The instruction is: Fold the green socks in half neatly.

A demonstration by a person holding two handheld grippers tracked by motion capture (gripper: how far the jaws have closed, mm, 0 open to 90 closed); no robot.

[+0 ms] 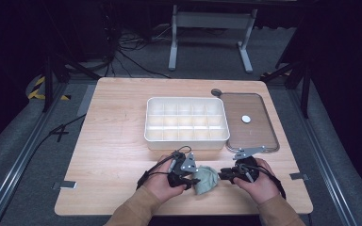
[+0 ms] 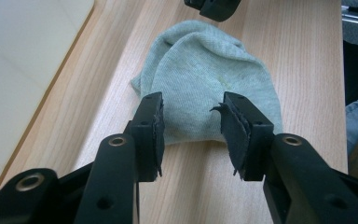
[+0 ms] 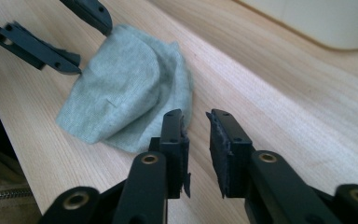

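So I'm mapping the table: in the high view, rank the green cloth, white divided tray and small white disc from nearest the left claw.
1. Green cloth, right beside the left claw.
2. White divided tray, just beyond.
3. Small white disc, far right on the lid.

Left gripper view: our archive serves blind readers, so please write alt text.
A crumpled pale green cloth lies on a wooden table, between the left gripper's two open black fingers. The other gripper's tip shows just beyond the cloth.

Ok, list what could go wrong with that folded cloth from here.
1. The left gripper straddles the green cloth with jaws apart; closing may catch only the top layer and unfold it.
2. The right gripper is off the cloth's edge, so it may close on nothing.
3. The cloth lies near the table's front edge and could be dragged off.
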